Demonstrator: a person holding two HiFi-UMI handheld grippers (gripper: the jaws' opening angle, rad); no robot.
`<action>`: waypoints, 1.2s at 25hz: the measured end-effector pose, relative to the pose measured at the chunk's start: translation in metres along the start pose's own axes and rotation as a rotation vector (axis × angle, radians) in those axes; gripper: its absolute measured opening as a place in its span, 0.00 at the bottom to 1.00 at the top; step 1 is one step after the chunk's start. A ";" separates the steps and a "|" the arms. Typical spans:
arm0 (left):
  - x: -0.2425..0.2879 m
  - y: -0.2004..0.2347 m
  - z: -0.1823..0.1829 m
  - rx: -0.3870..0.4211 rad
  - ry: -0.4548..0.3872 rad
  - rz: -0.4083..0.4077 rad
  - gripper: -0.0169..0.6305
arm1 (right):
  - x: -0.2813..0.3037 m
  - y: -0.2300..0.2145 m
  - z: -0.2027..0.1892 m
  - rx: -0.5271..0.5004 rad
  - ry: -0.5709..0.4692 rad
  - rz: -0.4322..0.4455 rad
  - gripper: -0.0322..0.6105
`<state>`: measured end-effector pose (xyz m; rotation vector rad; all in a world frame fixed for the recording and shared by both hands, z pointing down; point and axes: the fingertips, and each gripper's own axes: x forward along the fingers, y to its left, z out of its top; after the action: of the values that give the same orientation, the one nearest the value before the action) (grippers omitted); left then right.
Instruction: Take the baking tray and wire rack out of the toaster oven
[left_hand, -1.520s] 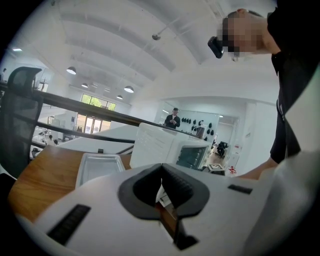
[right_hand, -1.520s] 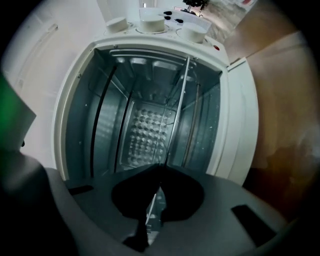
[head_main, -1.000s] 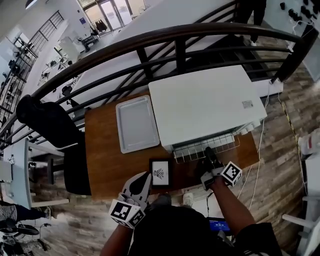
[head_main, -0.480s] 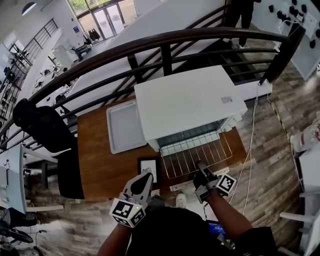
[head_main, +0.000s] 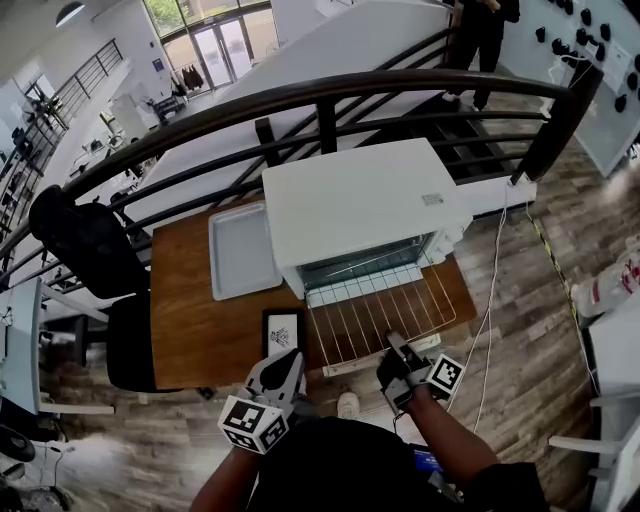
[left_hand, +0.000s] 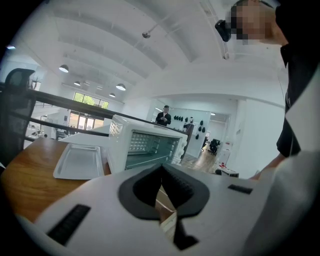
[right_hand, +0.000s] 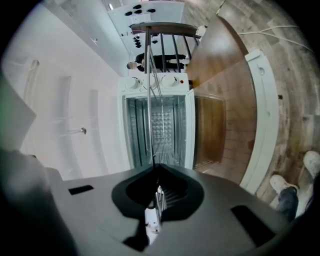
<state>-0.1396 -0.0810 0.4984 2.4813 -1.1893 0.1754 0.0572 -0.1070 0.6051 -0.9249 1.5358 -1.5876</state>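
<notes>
Pinching gridded wire rack (head_main: 385, 318), right tool (head_main: 398, 352); baking tray (head_main: 243, 252) smooth, rectangular.

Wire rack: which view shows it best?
Head view: the whole wire rack lies out in front of the toaster oven, its front edge in the right gripper. The right gripper view shows it edge-on, a thin line. The left gripper view doesn't clearly show it.

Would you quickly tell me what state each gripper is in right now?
Left gripper: closed, holding nothing.
Right gripper: closed on the front edge of the wire rack.
</notes>
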 end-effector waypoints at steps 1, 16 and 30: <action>-0.001 -0.002 -0.001 -0.003 0.000 0.002 0.05 | -0.007 0.001 -0.001 -0.005 0.011 0.012 0.04; -0.003 0.012 -0.006 0.048 0.028 0.009 0.11 | -0.063 0.040 -0.039 -0.149 0.182 0.093 0.04; -0.037 0.092 -0.038 0.019 0.191 -0.178 0.51 | -0.055 0.069 -0.159 -0.234 0.231 0.145 0.04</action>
<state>-0.2323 -0.0922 0.5498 2.5063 -0.8885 0.3666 -0.0550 0.0156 0.5310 -0.7515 1.9375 -1.4727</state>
